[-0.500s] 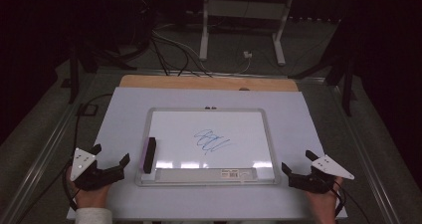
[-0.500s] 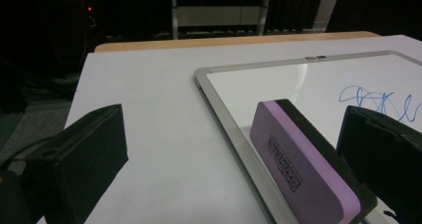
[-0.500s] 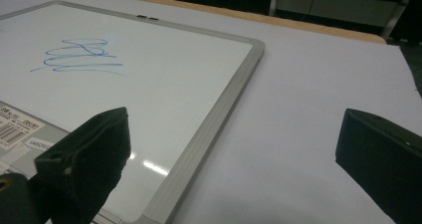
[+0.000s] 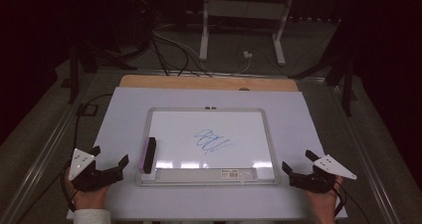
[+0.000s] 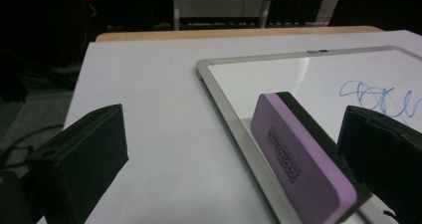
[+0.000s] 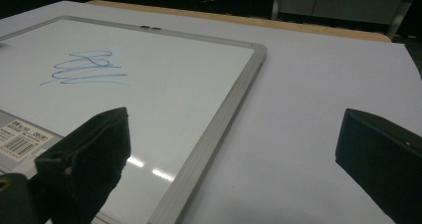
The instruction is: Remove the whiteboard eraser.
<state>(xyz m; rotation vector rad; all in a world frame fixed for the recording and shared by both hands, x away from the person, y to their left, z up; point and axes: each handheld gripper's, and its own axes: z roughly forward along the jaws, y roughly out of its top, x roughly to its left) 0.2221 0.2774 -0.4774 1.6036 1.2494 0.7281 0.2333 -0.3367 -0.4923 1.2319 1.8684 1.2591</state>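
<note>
A flat white table top (image 4: 119,119) with a light wooden strip along its far edge carries a rectangular whiteboard with a silver metal frame (image 4: 267,134) in its middle. A blue scribble of marker ink (image 4: 211,140) sits near the centre of the writing surface. On the left part of the whiteboard, just inside the left frame bar, lies a long block eraser with a purple body and a black felt side (image 4: 149,154); it lies along the frame, with its long side running from near to far. Along the near edge of the whiteboard there is a grey tray strip with a small white barcode label (image 4: 238,173).

The left gripper (image 4: 110,160) is held by a hand at the near left corner of the table, just left of the whiteboard. Its 2 black jaws are spread wide and nothing is between them. In the left gripper view the eraser (image 5: 298,164) lies just in front of the right-hand jaw, near it but not pinched; I cannot tell if they touch.

The right gripper (image 4: 297,162) is held by the other hand at the near right corner, just right of the whiteboard frame. Its 2 jaws are also spread wide and hold nothing. In the right gripper view the frame corner (image 6: 251,59) and the scribble (image 6: 84,67) lie beyond the jaws.
</note>
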